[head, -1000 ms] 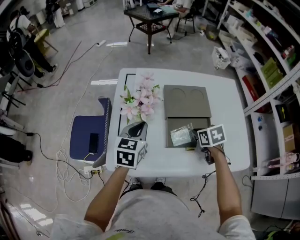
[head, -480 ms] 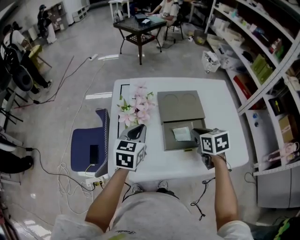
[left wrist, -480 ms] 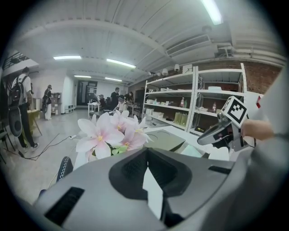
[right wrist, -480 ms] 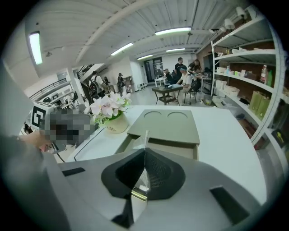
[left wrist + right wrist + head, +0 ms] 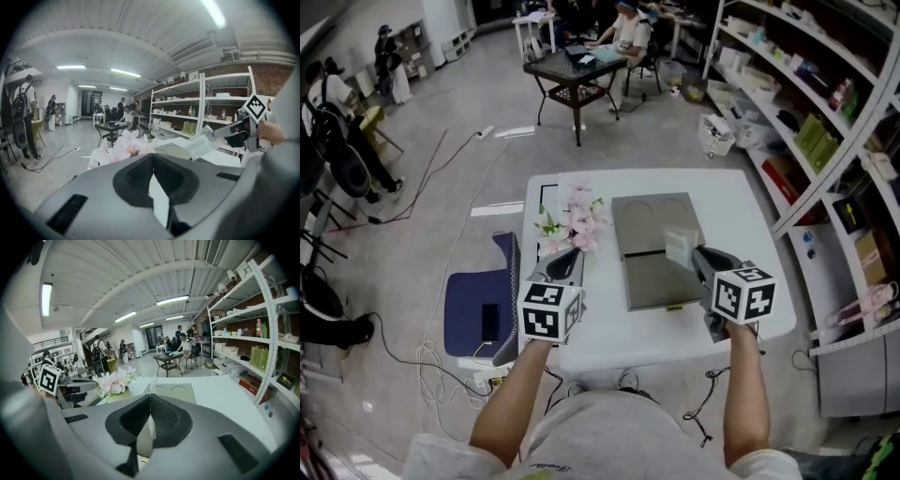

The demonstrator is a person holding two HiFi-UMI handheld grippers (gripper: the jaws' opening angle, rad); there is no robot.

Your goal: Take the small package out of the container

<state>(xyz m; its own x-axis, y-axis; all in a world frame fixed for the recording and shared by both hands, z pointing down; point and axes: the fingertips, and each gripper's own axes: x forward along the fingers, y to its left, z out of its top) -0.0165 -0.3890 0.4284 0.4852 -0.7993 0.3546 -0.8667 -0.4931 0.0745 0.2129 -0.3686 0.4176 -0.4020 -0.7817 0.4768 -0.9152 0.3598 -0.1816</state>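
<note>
So the small package (image 5: 679, 247) is up in the air just right of center in the head view, hanging over the right edge of the container (image 5: 630, 281), about where the tray meets its open lid (image 5: 652, 220). The right gripper (image 5: 694, 253) has it: its fingers are clamped tight on 1 edge, and in the right gripper view you only see the package (image 5: 144, 437) edge-on as a thin pale strip pinched between the pads.

Step-wise I'd call this the lift-out. The package looks clear of the tray, and the tray looks bare now, so the pulling-out part is basically done. My guess is the next move just needs it carried sideways off the box and set on open worktop (image 5: 731, 202), probably toward the right of the frame where there's room, then the fingers let go.

The package itself looks like a small flat pouch, pale and a bit see-through with a crinkly film look. It seems light and floppy, so it could swing or flap.

The left gripper (image 5: 573, 255) sits at lower left of center, just below the pink flowers (image 5: 577, 211). Its fingers look closed tip to tip with nothing in them.
</note>
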